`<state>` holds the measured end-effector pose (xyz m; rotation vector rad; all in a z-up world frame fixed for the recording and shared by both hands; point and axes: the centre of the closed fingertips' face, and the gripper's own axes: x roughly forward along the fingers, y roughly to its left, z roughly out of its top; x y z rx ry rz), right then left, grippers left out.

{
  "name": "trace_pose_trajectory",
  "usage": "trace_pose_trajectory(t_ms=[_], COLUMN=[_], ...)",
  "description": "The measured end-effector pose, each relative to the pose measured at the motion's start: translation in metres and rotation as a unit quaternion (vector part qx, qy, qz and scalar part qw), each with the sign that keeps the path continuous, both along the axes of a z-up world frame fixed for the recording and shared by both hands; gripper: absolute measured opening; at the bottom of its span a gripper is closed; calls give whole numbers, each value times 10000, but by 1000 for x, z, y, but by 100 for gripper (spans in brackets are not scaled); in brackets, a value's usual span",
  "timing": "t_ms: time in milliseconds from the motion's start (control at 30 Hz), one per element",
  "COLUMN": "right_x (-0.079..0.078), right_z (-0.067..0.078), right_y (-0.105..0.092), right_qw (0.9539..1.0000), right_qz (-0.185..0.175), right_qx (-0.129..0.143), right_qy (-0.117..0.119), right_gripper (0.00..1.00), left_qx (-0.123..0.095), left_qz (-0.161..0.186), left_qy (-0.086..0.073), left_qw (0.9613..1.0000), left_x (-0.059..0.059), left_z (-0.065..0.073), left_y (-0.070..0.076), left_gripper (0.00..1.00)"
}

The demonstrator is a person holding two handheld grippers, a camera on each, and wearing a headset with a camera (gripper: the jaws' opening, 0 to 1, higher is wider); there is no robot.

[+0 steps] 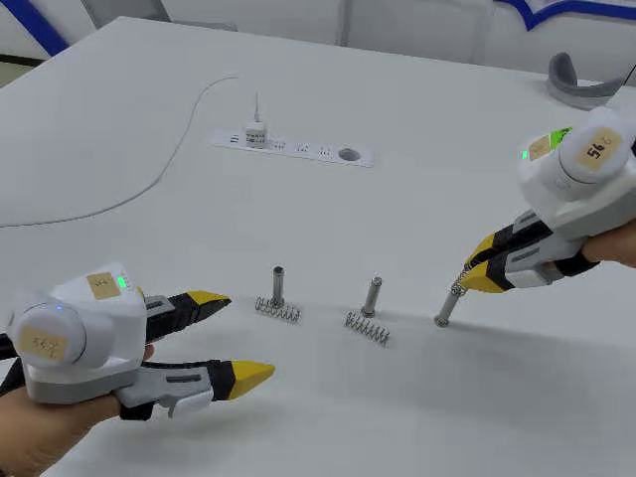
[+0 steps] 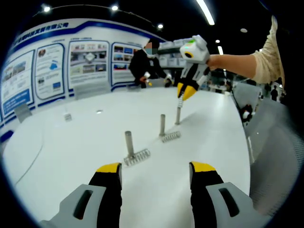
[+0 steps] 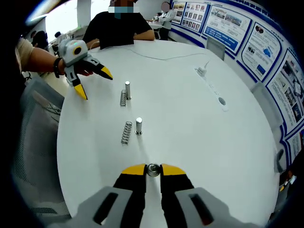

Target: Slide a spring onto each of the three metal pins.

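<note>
In the lower left of the head view, a hand (image 1: 40, 437) is holding the left gripper (image 1: 246, 336) low over the white table (image 1: 417, 199). Its yellow-tipped jaws are standing wide apart and are gripping nothing. Toward the upper left, a thin cable (image 1: 149, 184) is curving across the tabletop, and a white power strip (image 1: 293, 148) is lying above the centre of the frame. Just left of centre, the first pin (image 1: 278, 285) is standing upright, with the first spring (image 1: 277, 310) lying flat on the table right at its foot; whether the two are touching cannot be told. A little right of centre, the second pin (image 1: 372, 296) is standing too, and the second spring (image 1: 367, 328) is lying on its side just beside its base, toward the lower edge of the frame. Further right, the third pin (image 1: 446, 308) is appearing to lean, its foot on the table and its top pointing up toward the right gripper (image 1: 469, 278). This gripper is reaching down from the upper right of the frame. Its jaws are nearly closed and are pinching the third spring (image 1: 460, 285), which is sitting at the top of that pin. In the right gripper view, a round metal end is showing between the two yellow tips.
</note>
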<state>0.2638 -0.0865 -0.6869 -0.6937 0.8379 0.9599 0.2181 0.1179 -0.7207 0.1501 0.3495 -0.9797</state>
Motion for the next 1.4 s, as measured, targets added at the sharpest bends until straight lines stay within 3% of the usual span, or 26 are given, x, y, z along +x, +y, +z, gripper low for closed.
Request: trace_pose_trajectory(t_ms=[433, 1133, 1400], right_x=[4, 6, 4], right_z=[-9, -42, -48], right_y=[0, -1, 0], right_qw=[9998, 9987, 9983], right_qz=[32, -13, -42], right_qx=[-111, -279, -297], right_qy=[147, 434, 491], right_gripper=[12, 12, 12], left_qx=[6, 12, 23], left_qz=[18, 30, 38], left_qy=[49, 75, 73], left_qw=[10000, 10000, 10000], left_x=[-1, 0, -1], left_z=[-3, -6, -7], left_y=[3, 3, 3], left_gripper=[57, 57, 57])
